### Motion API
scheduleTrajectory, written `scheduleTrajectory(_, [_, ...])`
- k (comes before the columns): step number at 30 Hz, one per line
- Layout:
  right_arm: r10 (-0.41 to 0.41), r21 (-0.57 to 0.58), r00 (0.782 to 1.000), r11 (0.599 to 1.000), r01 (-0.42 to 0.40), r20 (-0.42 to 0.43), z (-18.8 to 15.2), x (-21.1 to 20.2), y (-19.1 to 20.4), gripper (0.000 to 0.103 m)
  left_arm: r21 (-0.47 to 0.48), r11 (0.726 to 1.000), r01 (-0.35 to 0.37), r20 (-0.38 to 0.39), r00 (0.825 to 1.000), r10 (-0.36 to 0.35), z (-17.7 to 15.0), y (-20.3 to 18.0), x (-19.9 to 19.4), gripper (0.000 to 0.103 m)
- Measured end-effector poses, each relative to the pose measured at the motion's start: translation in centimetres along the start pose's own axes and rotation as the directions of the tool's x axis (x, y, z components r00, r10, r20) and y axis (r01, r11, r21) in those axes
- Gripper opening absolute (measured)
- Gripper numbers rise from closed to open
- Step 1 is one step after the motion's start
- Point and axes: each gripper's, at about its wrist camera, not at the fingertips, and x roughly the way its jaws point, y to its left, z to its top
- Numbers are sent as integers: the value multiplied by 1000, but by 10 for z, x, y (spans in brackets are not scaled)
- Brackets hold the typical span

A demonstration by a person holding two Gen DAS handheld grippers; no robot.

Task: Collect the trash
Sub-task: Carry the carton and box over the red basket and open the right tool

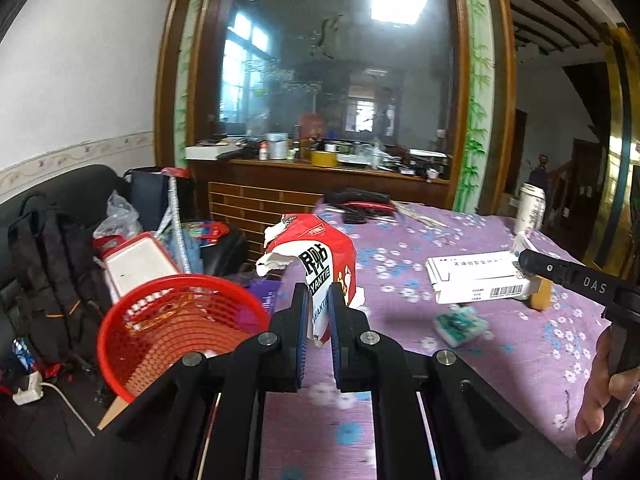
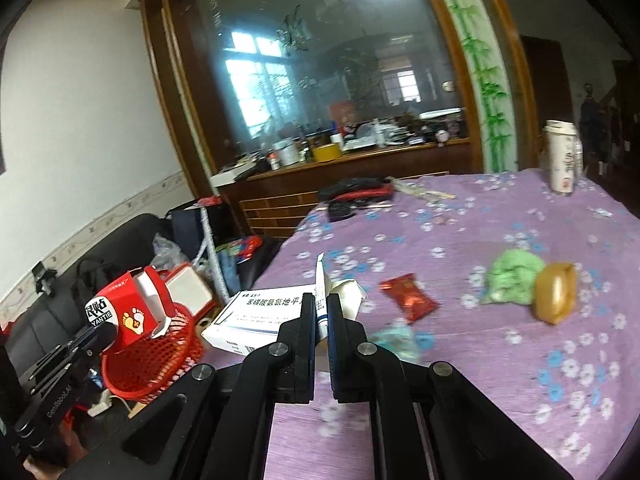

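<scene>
Firstly, left wrist view: left claw [image 1: 319, 298] clamped on a torn red-and-white carton [image 1: 316, 256], centre frame, held above the edge of the purple floral surface [image 1: 500, 344]. Red mesh basket [image 1: 176, 320] sits lower left, beside it. White medicine box [image 1: 476, 280] at right, pinched by the right claw [image 1: 524, 262].

Right wrist view: right claw [image 2: 321, 308] clamped on the white medicine box [image 2: 252, 316], centre. Red candy wrapper [image 2: 408, 295], green crumpled wad [image 2: 514, 276] and amber tape roll [image 2: 556, 292] lie to the right on the surface.
</scene>
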Motion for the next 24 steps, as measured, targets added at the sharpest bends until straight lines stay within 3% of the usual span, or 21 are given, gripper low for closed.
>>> scheduleTrajectory(13, [71, -121, 996, 990, -78, -60, 8, 51, 100, 6, -100, 990, -104, -77, 992, 96, -22, 101, 11, 9])
scheduleTrajectory(22, [68, -222, 991, 971, -92, -113, -7, 96, 171, 7, -142, 980, -143, -121, 985, 126, -38, 131, 23, 10])
scheduleTrajectory(23, [72, -231, 989, 968, -101, -128, -10, 102, 176, 9, -147, 978, -148, -123, 984, 131, -39, 133, 24, 12])
scheduleTrajectory(24, [84, -241, 983, 963, -122, -164, -14, 111, 182, 11, -155, 976, -156, -128, 982, 137, -40, 135, 25, 21])
